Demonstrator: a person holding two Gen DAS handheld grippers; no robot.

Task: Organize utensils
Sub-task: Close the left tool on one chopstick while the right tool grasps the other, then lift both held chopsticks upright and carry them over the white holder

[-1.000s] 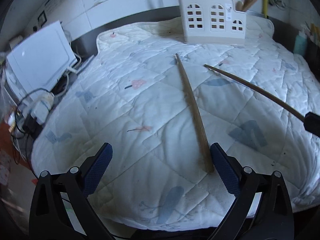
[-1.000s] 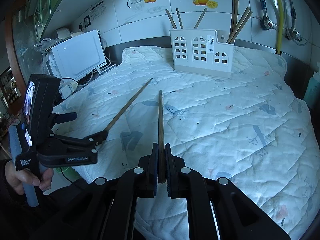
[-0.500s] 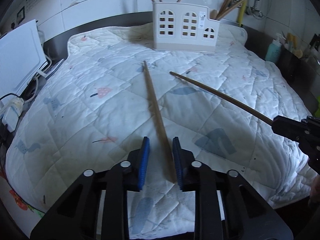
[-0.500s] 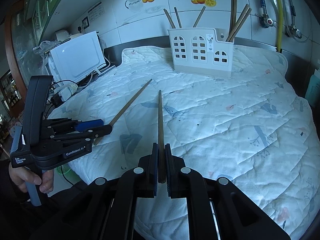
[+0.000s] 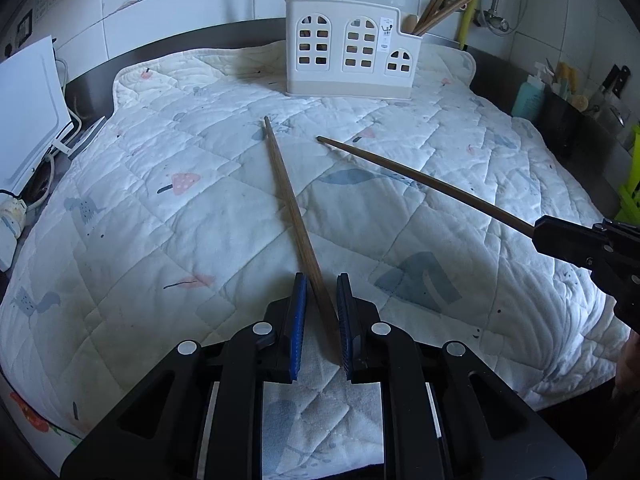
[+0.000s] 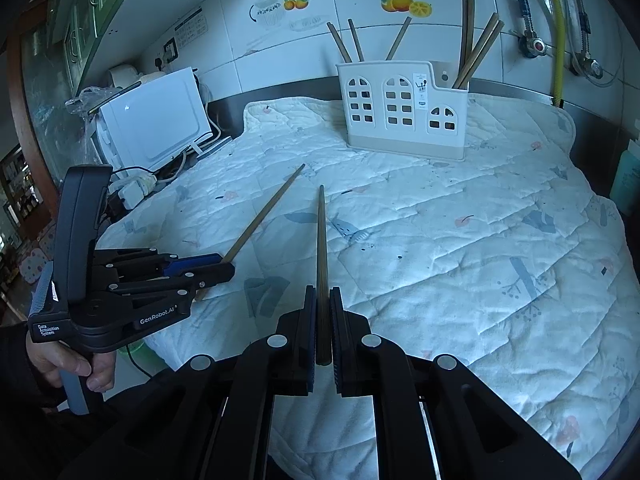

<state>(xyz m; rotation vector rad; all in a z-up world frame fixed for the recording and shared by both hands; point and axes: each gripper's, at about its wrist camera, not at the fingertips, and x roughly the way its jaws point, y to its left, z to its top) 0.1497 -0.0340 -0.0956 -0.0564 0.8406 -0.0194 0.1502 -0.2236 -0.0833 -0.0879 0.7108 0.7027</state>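
A white holder with little windows is set at the far end of a quilted cloth, and some sticks are already stood in it. In front of the holder, one chopstick is clamped tight in the right gripper. A second chopstick is being closed on by the left gripper, with the stick between its jaws. Picking up seems nearly done. Next, both sticks probably must be lifted, carried to the holder and dropped in.

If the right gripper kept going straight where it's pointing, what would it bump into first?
Probably the quilted mat. The right gripper tilts downward, shut on a chopstick whose tip sits low over the mat, well short of the white utensil holder. Depth is hard to judge, so this is a guess.
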